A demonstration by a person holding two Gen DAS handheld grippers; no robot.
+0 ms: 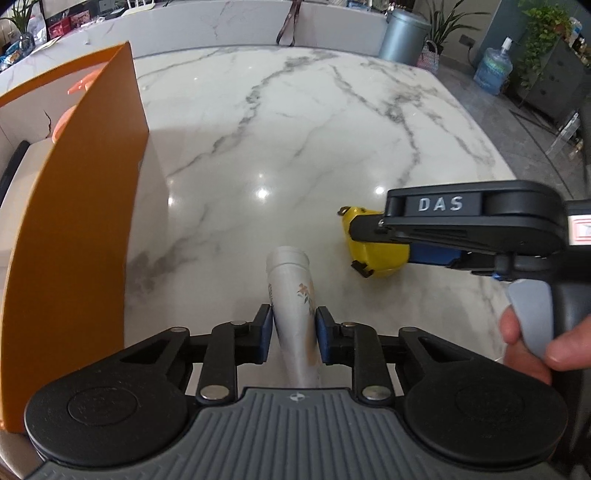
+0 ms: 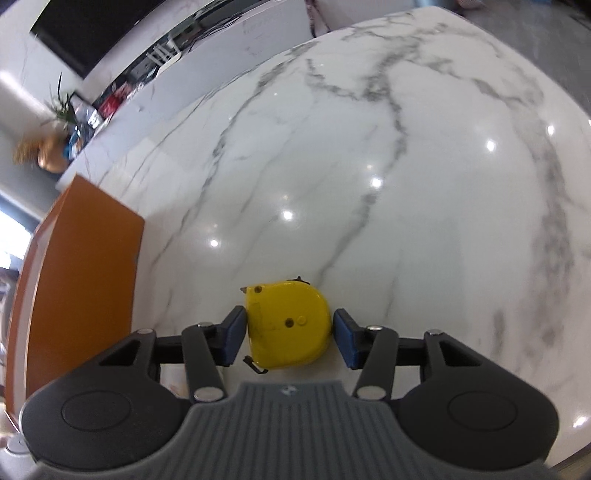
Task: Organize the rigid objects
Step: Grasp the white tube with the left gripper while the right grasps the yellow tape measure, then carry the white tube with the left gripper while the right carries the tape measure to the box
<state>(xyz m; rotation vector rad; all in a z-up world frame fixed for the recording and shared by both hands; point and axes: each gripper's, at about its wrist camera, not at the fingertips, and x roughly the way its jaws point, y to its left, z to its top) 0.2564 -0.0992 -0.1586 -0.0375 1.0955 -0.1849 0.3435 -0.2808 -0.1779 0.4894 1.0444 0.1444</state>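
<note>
A slim silver bottle (image 1: 291, 291) with a flower print lies on the white marble table (image 1: 295, 129), its open mouth pointing away. My left gripper (image 1: 293, 325) is shut on its body, both blue pads pressed against its sides. To the right sits a yellow tape measure (image 1: 373, 254), flat on the table. In the right wrist view the tape measure (image 2: 286, 321) lies between the fingers of my right gripper (image 2: 290, 332), which is open: the left pad is at its edge and a thin gap shows at the right pad (image 2: 345, 339). A hand (image 1: 532, 350) holds the right gripper's handle.
A tall orange box (image 1: 74, 221) with a white inside stands at the table's left, close to the bottle; it also shows as the orange box (image 2: 81, 277) in the right wrist view. A grey bin (image 1: 402, 35) and a water jug (image 1: 493, 70) stand beyond the table.
</note>
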